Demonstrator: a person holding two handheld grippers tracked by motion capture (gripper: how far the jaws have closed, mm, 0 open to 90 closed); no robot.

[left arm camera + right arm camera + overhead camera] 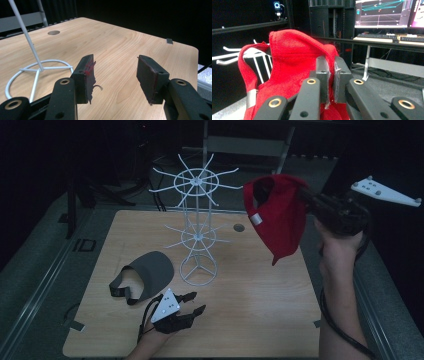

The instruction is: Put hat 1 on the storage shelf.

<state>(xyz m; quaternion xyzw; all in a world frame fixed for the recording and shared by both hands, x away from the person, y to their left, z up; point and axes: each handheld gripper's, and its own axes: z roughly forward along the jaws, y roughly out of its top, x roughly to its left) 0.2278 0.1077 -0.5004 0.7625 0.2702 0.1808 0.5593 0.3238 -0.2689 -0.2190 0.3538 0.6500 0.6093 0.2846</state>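
Observation:
A red cap (277,215) hangs in the air at the right, level with the top ring of the white wire rack (196,182). My right gripper (306,199) is shut on the cap's cloth; in the right gripper view the jaws pinch red fabric (294,65), and the rack's prongs (229,58) show behind the cap. A grey visor (145,274) lies on the wooden table (260,300) left of the rack's base ring (198,269). My left gripper (194,302) is open low over the table just right of the visor, with nothing between its pads (147,75).
The rack stands mid-table with two tiers of prongs. A round hole (239,227) sits in the tabletop behind it. A cable (340,325) trails from the right hand down the right side. Monitors and a keyboard (374,36) lie beyond the table.

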